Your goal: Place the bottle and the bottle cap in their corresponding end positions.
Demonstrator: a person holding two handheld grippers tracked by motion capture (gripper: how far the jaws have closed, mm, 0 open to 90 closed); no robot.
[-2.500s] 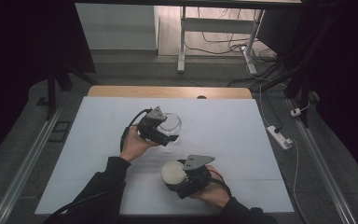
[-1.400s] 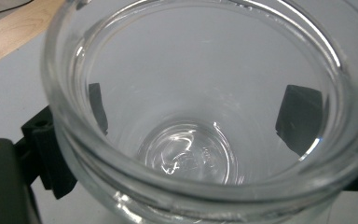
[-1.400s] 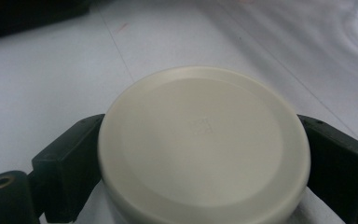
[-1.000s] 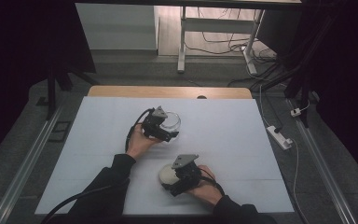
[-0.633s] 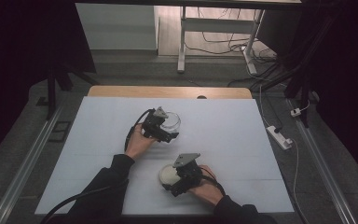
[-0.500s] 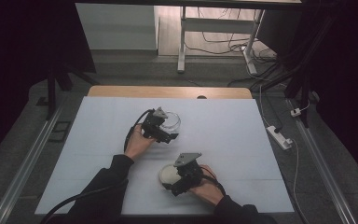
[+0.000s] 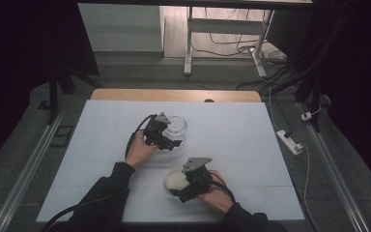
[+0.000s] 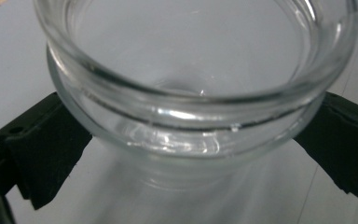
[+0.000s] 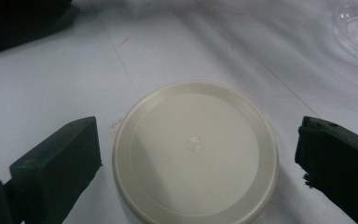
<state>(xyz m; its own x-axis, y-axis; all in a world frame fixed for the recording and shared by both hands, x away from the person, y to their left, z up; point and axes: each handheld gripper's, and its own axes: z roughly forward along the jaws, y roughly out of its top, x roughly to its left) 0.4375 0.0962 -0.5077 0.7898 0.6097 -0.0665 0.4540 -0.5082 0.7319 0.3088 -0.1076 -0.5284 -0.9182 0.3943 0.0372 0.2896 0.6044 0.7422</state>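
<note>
A clear glass jar (image 7: 178, 124) stands open-mouthed on the white table sheet (image 7: 251, 140). My left gripper (image 7: 170, 135) is shut on it: in the left gripper view both black pads (image 8: 42, 154) press against the neck of the jar (image 8: 191, 93) just below its rim. A round cream lid (image 7: 174, 178) lies flat on the sheet nearer the front edge. My right gripper (image 7: 180, 184) is open around it. In the right gripper view the lid (image 9: 196, 154) rests between the pads (image 9: 60, 163) with a small gap on each side.
A wooden strip (image 7: 174, 94) runs along the far edge of the table. A white power strip (image 7: 290, 141) lies on the floor off the right side. Metal rails flank the table, and cables and a desk frame (image 7: 189, 43) stand beyond it.
The right gripper has shifted slightly left, so its jaws now bracket the lid. The left gripper and the jar have hardly moved.
</note>
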